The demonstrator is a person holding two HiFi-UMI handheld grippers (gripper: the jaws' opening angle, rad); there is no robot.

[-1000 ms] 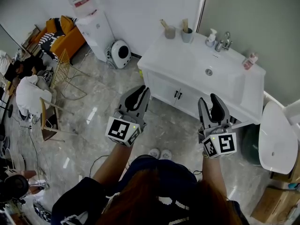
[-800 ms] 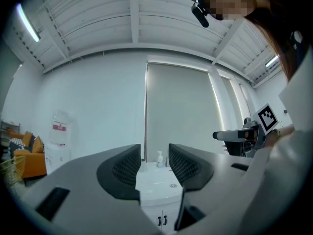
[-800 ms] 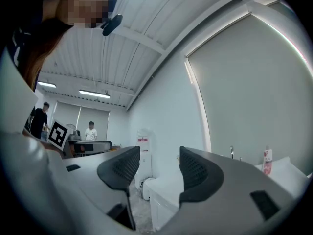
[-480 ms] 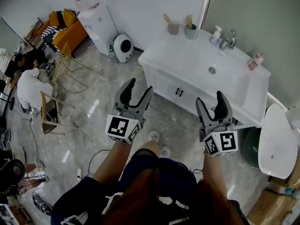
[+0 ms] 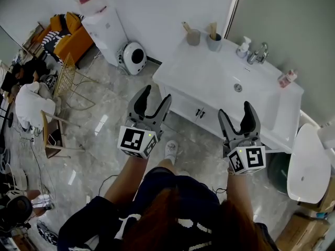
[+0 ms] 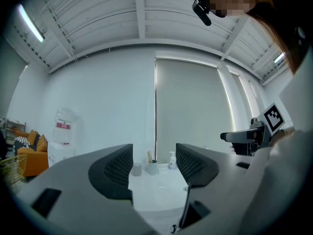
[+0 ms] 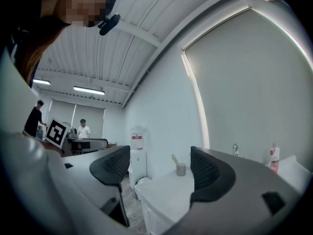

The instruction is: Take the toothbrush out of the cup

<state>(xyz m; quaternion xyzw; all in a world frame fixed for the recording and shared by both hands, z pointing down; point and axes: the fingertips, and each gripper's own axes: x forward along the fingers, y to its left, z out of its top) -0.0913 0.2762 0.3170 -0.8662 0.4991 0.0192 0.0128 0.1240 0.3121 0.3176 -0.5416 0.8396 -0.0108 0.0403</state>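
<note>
Toothbrush (image 5: 185,26) leans in grey cup (image 5: 193,36) at back-left of worktop (image 5: 209,69), well apart from you. Left hand-held gripper (image 5: 157,92) and right hand-held gripper (image 5: 234,110): jaws just opened wide, nothing between. Step: approach. Next: close in, line one gripper on handle.

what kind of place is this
Probably a bathroom corner set up in a larger room: a sink cabinet with a faucet, two cups holding brushes at its back edge, what looks like a toilet beside it. A water dispenser and an orange sofa stand nearby.
</note>
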